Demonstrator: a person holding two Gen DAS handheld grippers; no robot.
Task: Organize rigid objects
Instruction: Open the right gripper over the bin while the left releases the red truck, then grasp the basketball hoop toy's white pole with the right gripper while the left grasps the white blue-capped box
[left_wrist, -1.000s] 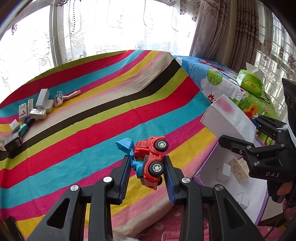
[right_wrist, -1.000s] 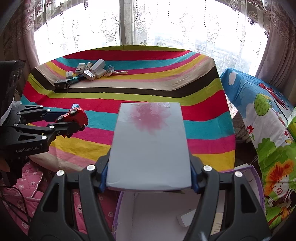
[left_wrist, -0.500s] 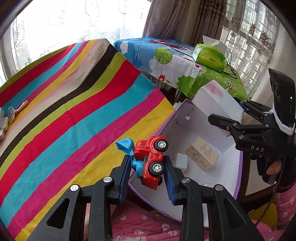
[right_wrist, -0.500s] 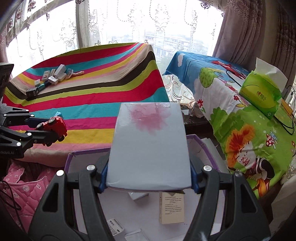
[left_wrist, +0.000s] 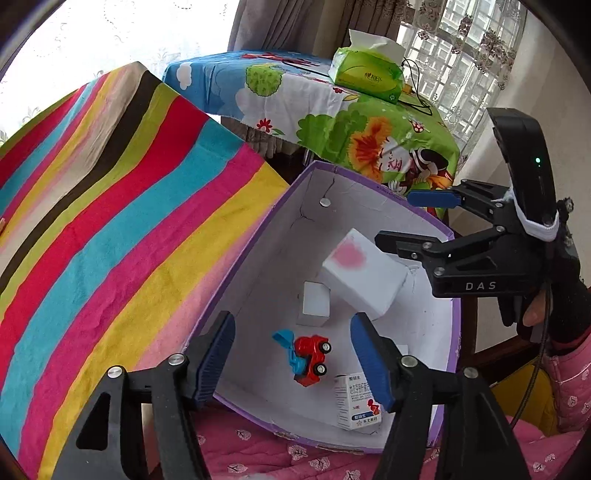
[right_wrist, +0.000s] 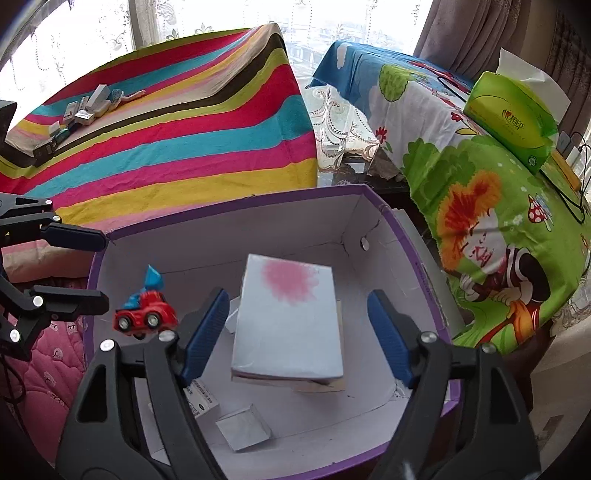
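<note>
One purple box (right_wrist: 402, 225) holds one toy truck (right_wrist: 144, 318), one large white box (right_wrist: 288, 317) and three small cartons (right_wrist: 243, 426); one tissue pack (right_wrist: 513, 114) sits far right.

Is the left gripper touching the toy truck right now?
Apart. In the left wrist view the left gripper is open, white box floor showing either side of the toy truck.

My left tongs (left_wrist: 291, 354) have let go of the truck (left_wrist: 308, 358); my right tongs (right_wrist: 295, 332) have released the white box (right_wrist: 288, 321), both now in the bin (right_wrist: 417, 258).
</note>
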